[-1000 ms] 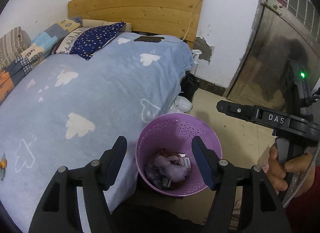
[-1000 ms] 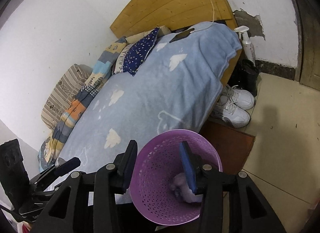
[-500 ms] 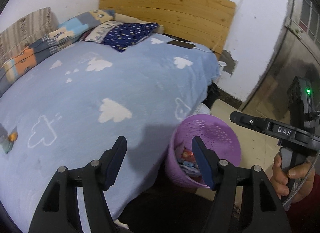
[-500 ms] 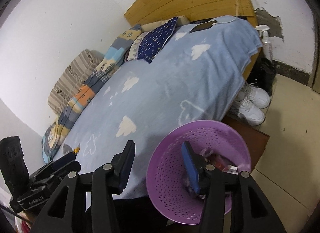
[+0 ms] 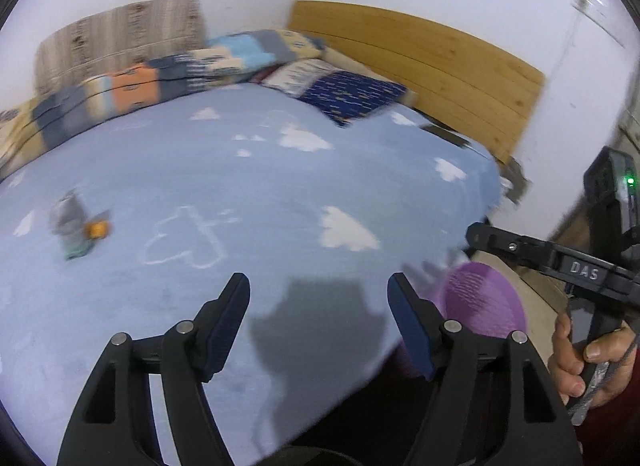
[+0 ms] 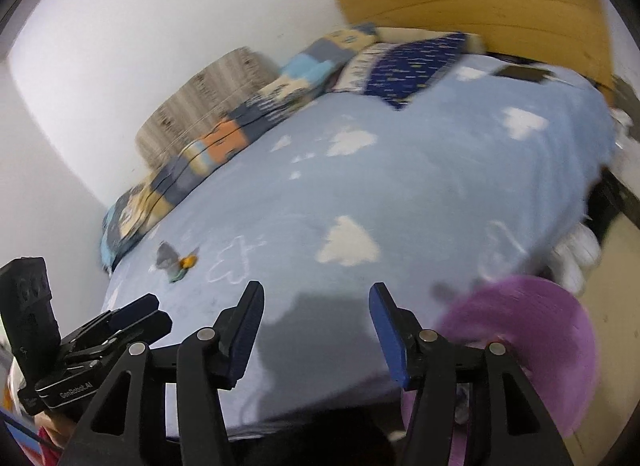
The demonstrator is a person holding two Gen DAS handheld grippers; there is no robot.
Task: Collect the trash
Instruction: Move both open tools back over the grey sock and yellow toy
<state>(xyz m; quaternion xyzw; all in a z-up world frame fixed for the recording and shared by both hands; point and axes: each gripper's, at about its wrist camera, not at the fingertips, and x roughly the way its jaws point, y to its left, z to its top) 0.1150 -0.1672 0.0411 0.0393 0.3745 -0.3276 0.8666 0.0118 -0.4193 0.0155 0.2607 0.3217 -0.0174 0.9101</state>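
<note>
We see both grippers over the near edge of a bed covered by a light blue cloud-print blanket point(image 5: 248, 185). Left gripper point(image 5: 318, 322) has its jaws spread, nothing between them, and they have just been opening. Right gripper point(image 6: 316, 326) is also spread with nothing between the pads, jaws just been opening too. A hand point(image 5: 580, 366) grips the right tool's handle at the right edge of the left view.

Trash point(image 5: 78, 225) lies on the blanket, well left of both grippers: a small grey crumpled piece with an orange bit just beside it; blurred, maybe a wrapper, we cannot tell. In the right view the same trash point(image 6: 176, 260) sits up-left of the fingers, near the patchwork quilt point(image 6: 224, 137).

Purple perforated waste basket point(image 5: 484, 302) stands on the floor against the bed's side, right of the left gripper. A navy pillow point(image 5: 352, 93) lies by the wooden headboard point(image 5: 432, 65). White sneakers point(image 6: 576, 254) sit beside the basket.
</note>
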